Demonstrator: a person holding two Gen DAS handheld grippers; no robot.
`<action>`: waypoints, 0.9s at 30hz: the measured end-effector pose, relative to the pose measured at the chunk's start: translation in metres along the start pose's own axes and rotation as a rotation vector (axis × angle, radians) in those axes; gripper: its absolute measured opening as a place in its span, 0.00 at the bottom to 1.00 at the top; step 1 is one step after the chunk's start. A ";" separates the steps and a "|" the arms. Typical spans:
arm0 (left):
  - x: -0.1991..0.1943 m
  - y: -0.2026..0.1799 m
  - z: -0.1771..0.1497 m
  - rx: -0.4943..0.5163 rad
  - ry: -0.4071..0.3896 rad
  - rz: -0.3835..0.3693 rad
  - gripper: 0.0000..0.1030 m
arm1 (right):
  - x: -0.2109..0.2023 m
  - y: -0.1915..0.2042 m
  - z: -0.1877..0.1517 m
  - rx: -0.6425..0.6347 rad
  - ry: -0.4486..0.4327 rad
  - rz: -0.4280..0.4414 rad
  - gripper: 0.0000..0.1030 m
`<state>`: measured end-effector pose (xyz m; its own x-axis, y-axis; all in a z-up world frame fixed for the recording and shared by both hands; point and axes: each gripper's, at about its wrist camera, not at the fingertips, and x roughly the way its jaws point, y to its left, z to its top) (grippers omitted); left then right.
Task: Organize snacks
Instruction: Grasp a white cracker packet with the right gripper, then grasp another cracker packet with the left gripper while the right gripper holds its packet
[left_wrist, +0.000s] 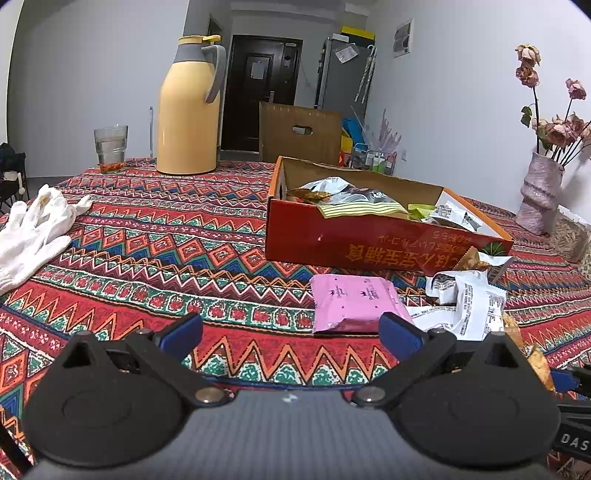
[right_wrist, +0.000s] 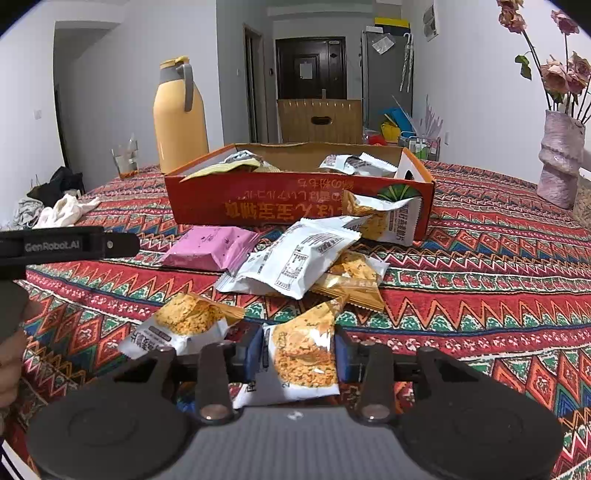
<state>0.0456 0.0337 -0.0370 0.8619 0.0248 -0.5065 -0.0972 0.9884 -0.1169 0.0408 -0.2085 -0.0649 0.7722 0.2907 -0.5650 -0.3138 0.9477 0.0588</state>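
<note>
Clamping a clear-windowed crisp packet (right_wrist: 301, 360), the right tool (right_wrist: 299, 356) grips; left tool (left_wrist: 290, 334) gapes wide.

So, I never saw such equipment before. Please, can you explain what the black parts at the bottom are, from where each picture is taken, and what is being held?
A person holds one handheld tool in each hand; each carries a camera looking forward along its two fingers. In the left camera's picture, the left tool is open and empty, near a pink packet. In the right camera's picture, the right tool is shut on a cracker packet. More snack packets lie on the patterned tablecloth, before a red box already containing some.
</note>
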 end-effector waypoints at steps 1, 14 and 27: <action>-0.001 0.000 0.001 -0.002 -0.003 0.002 1.00 | -0.002 -0.001 0.000 0.004 -0.006 0.002 0.35; -0.025 -0.011 0.006 0.019 -0.018 0.013 1.00 | -0.025 -0.022 -0.004 0.055 -0.093 0.036 0.30; -0.029 -0.049 -0.005 0.084 0.061 -0.042 1.00 | -0.038 -0.043 -0.015 0.102 -0.140 0.061 0.30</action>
<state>0.0232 -0.0160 -0.0213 0.8324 -0.0236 -0.5537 -0.0171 0.9975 -0.0683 0.0162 -0.2624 -0.0585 0.8250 0.3572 -0.4380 -0.3107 0.9340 0.1764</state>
